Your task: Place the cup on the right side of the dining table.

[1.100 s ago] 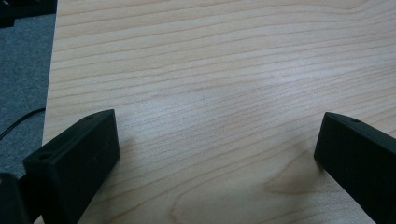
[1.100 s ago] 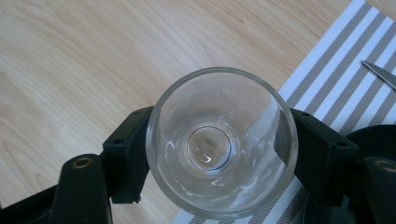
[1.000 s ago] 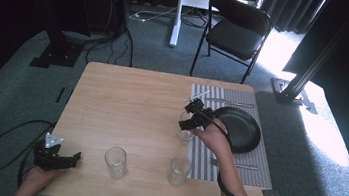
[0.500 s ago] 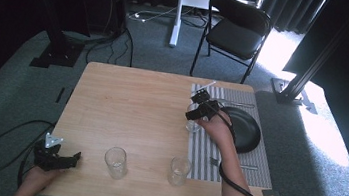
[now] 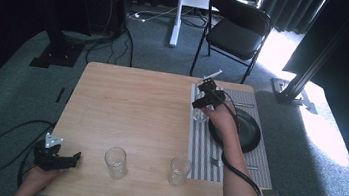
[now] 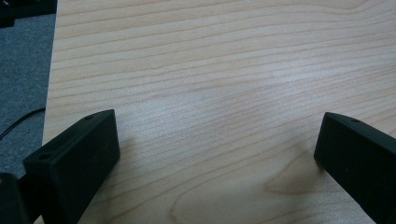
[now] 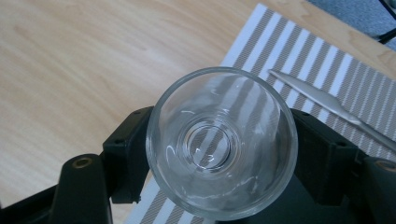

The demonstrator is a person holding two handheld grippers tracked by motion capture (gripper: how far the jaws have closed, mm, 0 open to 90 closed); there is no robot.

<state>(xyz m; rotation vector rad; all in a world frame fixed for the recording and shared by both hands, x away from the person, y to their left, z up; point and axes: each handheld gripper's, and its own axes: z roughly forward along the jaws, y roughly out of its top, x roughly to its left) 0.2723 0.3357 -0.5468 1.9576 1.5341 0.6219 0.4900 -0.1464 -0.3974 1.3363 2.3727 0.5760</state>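
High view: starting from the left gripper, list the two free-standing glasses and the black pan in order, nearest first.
From the left gripper:
1. Left glass, near edge, just to its right.
2. Right glass, near edge, beside the striped mat.
3. Black pan, on the mat, far right.

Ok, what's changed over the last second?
The right gripper, shut on a glass, has carried it toward the far end of the striped mat, beside the black plate. The left gripper kept its place, jaws open; the two glasses at the near edge stayed put.
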